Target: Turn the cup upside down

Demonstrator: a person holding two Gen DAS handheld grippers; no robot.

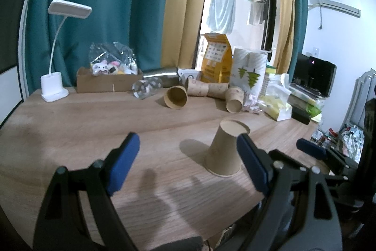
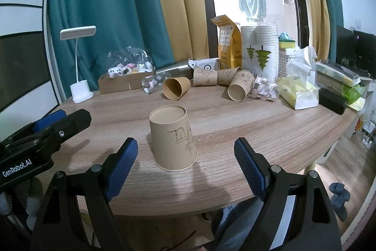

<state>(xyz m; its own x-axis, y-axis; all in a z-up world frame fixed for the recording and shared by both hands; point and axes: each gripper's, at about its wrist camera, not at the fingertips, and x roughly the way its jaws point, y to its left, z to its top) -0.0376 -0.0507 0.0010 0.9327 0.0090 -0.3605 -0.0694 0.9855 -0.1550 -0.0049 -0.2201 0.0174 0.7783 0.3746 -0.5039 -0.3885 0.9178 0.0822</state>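
A brown paper cup [image 1: 224, 149] stands upside down on the wooden table [image 1: 82, 124], its mouth on the wood and its base up. It also shows in the right wrist view [image 2: 172, 140], with a line drawing on its side. My left gripper [image 1: 188, 161] is open and empty; the cup stands just inside its right finger, apart from it. My right gripper [image 2: 185, 164] is open and empty, with the cup between and just beyond its fingertips, untouched. The left gripper shows in the right wrist view [image 2: 54, 124], at the left.
Several brown paper cups [image 2: 176, 88] lie on their sides at the back of the table. Behind them are a white desk lamp [image 2: 80, 88], a cardboard box [image 2: 122, 84], a steel flask, a yellow bag [image 2: 229, 44], stacked white cups [image 2: 258, 48] and tissue packs [image 2: 300, 95]. The table edge curves at the right.
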